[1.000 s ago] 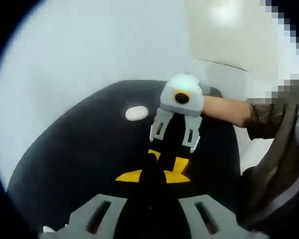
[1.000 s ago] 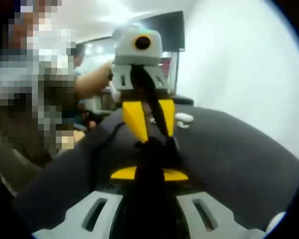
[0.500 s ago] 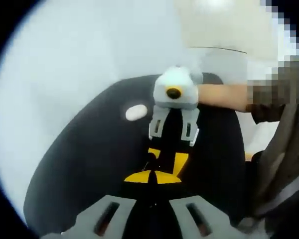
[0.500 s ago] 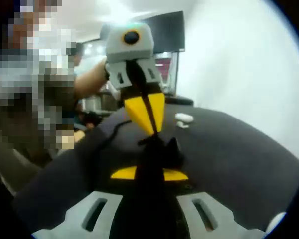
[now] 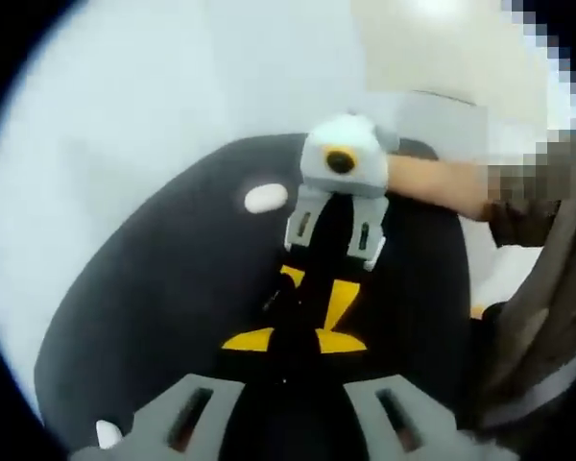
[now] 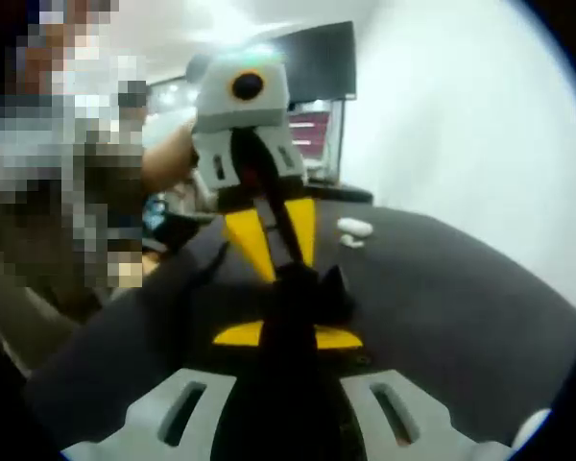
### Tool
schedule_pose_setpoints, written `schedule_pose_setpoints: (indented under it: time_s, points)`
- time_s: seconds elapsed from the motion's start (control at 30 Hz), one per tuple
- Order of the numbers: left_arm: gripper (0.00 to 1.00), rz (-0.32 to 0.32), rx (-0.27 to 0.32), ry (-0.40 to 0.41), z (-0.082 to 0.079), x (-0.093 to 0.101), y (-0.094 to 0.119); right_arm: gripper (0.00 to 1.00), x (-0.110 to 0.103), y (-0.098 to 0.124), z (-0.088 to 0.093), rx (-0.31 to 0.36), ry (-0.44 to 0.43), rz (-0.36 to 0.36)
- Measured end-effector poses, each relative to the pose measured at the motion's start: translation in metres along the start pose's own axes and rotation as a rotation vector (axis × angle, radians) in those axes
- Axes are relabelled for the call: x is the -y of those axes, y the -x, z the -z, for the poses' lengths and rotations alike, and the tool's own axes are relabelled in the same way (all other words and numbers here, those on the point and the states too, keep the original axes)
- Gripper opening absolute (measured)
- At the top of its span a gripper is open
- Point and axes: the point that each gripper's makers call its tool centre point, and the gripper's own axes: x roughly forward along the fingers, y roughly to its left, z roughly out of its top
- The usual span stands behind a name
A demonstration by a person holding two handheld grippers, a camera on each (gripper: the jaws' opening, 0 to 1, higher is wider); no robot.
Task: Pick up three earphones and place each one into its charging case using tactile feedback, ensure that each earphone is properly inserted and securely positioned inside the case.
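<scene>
The work surface is a round black table (image 5: 144,288), matte and dark, and it is sitting in front of a pale, plain wall (image 5: 125,96).

In the left gripper view, going left to right: a small white item, possibly an earphone (image 5: 107,432), is lying at the table's near edge, too blurred to confirm. A closed white case (image 5: 266,198) is resting farther back on the table. The left gripper (image 5: 293,338) is rising from the bottom, its yellow tips nearly meeting on a small black object (image 5: 286,305); the contact is dark and cannot be told for certain. Facing it, the right gripper (image 5: 317,288) is reaching in from the far side, its yellow tips slightly apart just beside the same object. A person's forearm (image 5: 437,187) is extending behind it to the right.

In the right gripper view, left to right: the person's arm (image 6: 168,158) is holding the left gripper (image 6: 269,235), which is pointing down with its yellow jaws set narrowly apart over the black object (image 6: 312,293). The right gripper (image 6: 288,336) is rising from the bottom with its tips close together at that object. The white case (image 6: 355,228) is lying on the table (image 6: 461,317) to the right, with a small white piece just beside it. Behind, a dark screen (image 6: 326,58) is standing against the room's white wall (image 6: 480,115), and ceiling lights are glowing at upper left.
</scene>
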Motion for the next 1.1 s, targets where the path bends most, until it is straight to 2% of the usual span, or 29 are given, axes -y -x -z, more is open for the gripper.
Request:
schedule_pose_setpoints:
  time_s: [0.1, 0.27, 0.33, 0.4, 0.43, 0.47, 0.5, 0.53, 0.6, 0.63, 0.7, 0.8, 0.9, 1.0, 1.1]
  points:
    - [0.04, 0.003, 0.001, -0.01, -0.002, 0.003, 0.001, 0.19, 0.0, 0.0, 0.0, 0.0, 0.001, 0.001]
    - [0.04, -0.015, -0.025, -0.063, 0.001, 0.003, 0.007, 0.19, 0.0, -0.001, 0.0, 0.0, 0.003, 0.0]
    - [0.04, -0.004, 0.011, -0.075, -0.004, 0.003, 0.01, 0.19, 0.001, -0.001, 0.0, 0.0, 0.003, 0.0]
    - [0.04, 0.045, 0.094, -0.068, -0.017, 0.01, 0.017, 0.19, 0.001, -0.001, 0.0, 0.0, 0.002, 0.0]
    - [0.04, 0.051, 0.11, -0.084, -0.019, 0.011, 0.019, 0.19, 0.001, -0.001, 0.0, 0.0, 0.003, 0.0]
    - [0.04, 0.052, 0.113, -0.126, -0.019, 0.011, 0.023, 0.19, 0.001, -0.001, 0.0, 0.0, 0.002, 0.0]
    - [0.04, 0.066, 0.125, -0.21, -0.021, 0.015, 0.026, 0.19, 0.001, -0.001, 0.0, 0.0, 0.002, 0.0]
    - [0.04, 0.069, 0.104, -0.172, -0.016, 0.016, 0.028, 0.19, 0.001, -0.001, 0.0, 0.0, 0.003, 0.0]
    - [0.04, 0.107, 0.087, -0.234, -0.01, 0.021, 0.03, 0.19, 0.001, -0.001, 0.0, -0.001, 0.002, 0.0]
    - [0.04, 0.11, 0.072, -0.208, -0.008, 0.021, 0.029, 0.19, 0.0, -0.001, 0.0, -0.001, 0.002, 0.0]
    - [0.04, 0.121, 0.038, -0.236, 0.001, 0.024, 0.027, 0.19, 0.0, -0.001, 0.0, -0.001, 0.002, 0.0]
    - [0.04, 0.15, 0.009, -0.227, 0.01, 0.03, 0.022, 0.19, 0.0, -0.002, -0.001, -0.001, 0.002, 0.001]
    - [0.04, 0.147, -0.012, -0.24, 0.017, 0.031, 0.019, 0.19, 0.0, -0.002, -0.001, 0.0, 0.001, 0.001]
    - [0.04, 0.12, -0.044, -0.251, 0.023, 0.023, 0.02, 0.19, 0.0, -0.002, -0.001, 0.0, 0.001, 0.001]
    - [0.04, 0.119, -0.036, -0.234, 0.023, 0.018, 0.025, 0.19, 0.0, -0.002, -0.001, 0.0, 0.001, 0.001]
